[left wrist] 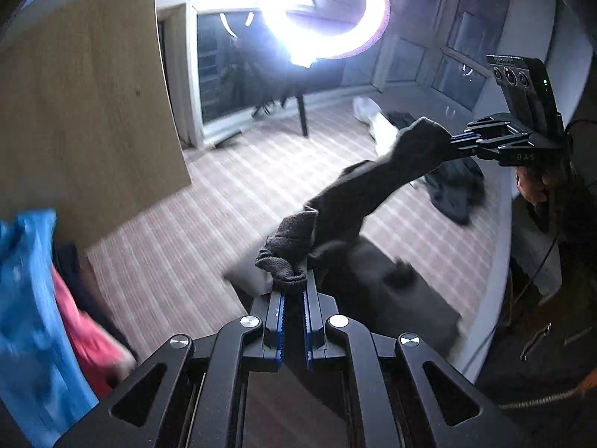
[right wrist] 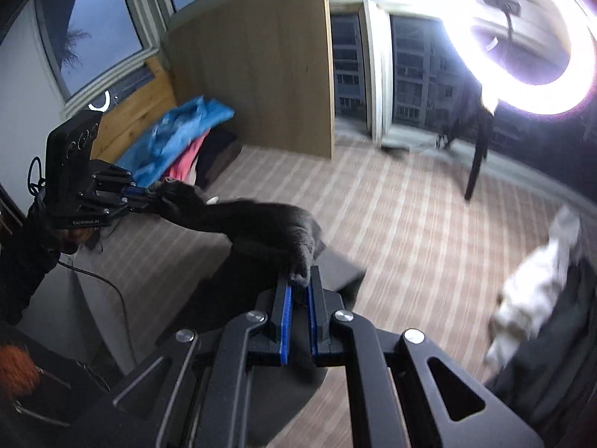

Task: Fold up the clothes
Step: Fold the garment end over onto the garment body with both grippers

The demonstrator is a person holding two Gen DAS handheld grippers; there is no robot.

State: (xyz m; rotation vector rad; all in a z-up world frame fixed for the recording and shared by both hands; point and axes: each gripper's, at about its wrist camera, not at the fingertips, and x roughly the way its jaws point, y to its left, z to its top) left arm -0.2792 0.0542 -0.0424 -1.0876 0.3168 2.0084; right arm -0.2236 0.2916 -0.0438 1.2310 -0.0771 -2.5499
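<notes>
A dark grey garment (left wrist: 358, 194) hangs stretched in the air between my two grippers, above a striped surface. My left gripper (left wrist: 293, 283) is shut on one bunched corner of it, close to the camera. In the same view my right gripper (left wrist: 453, 140) holds the other corner at the upper right. From the right wrist view the grey garment (right wrist: 261, 224) runs from my right gripper (right wrist: 300, 280), shut on its near end, to my left gripper (right wrist: 147, 194) at the left. The rest of the cloth droops below into shadow.
A blue garment (right wrist: 179, 134) and a pink one (right wrist: 184, 164) lie piled at the left by a wooden panel (right wrist: 261, 74). White cloth (right wrist: 537, 283) and dark cloth (left wrist: 455, 190) lie at the right. A bright ring light (left wrist: 328, 7) on a stand glares ahead.
</notes>
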